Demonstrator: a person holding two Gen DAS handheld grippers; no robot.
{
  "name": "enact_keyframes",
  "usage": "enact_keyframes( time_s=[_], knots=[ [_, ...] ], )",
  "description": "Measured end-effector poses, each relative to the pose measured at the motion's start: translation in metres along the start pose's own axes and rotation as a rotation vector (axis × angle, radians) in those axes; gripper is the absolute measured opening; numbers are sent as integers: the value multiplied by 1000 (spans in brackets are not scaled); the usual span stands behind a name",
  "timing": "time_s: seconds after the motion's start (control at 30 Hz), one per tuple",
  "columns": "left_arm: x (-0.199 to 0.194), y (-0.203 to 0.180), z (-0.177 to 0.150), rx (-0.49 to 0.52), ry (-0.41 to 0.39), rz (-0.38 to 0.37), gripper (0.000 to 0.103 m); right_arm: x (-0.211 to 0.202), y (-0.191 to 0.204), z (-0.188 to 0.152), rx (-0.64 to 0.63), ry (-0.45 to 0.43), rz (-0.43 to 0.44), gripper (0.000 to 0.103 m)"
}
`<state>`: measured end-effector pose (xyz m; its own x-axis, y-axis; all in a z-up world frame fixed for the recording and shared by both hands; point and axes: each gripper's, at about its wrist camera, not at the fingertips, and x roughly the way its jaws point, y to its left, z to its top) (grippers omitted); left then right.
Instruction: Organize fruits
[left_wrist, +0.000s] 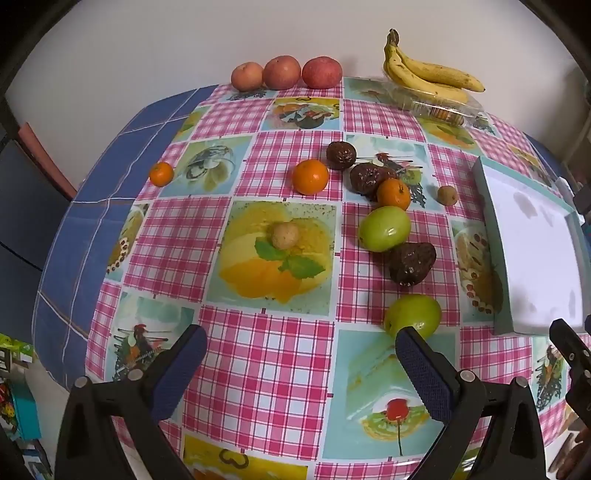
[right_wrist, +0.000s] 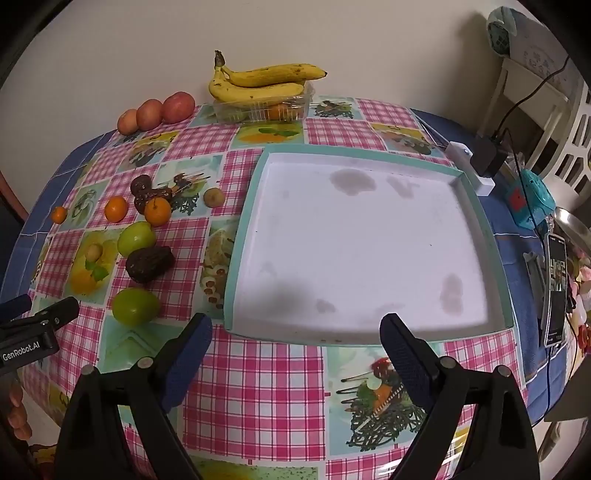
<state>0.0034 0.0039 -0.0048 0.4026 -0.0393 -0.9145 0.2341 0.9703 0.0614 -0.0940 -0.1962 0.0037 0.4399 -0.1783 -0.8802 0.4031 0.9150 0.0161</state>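
Observation:
Loose fruit lies on the checked tablecloth: two green fruits (left_wrist: 413, 315) (left_wrist: 385, 228), three oranges (left_wrist: 311, 177) (left_wrist: 393, 193) (left_wrist: 161, 174), dark wrinkled fruits (left_wrist: 410, 263) (left_wrist: 341, 155), and small tan fruits (left_wrist: 283, 236) (left_wrist: 447, 195). My left gripper (left_wrist: 301, 354) hangs open over the cloth, its right finger just in front of the near green fruit. An empty white tray with a teal rim (right_wrist: 243, 236) sits to the right. My right gripper (right_wrist: 295, 345) is open at the tray's near edge, holding nothing.
Three apples (left_wrist: 282, 72) line the far edge by the wall. Bananas (left_wrist: 428, 72) rest on a clear plastic box (left_wrist: 439, 107) at the back. To the tray's right are a phone (right_wrist: 555, 290), a charger with cable (right_wrist: 487, 155) and a teal gadget (right_wrist: 530, 201).

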Motion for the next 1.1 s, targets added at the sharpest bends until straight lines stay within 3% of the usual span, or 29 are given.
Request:
enact_keyframes(
  time_s=[1.1],
  knots=[
    [0,2,0,-5,0,5,103,1,-1,0,11,8,14,93]
  ],
)
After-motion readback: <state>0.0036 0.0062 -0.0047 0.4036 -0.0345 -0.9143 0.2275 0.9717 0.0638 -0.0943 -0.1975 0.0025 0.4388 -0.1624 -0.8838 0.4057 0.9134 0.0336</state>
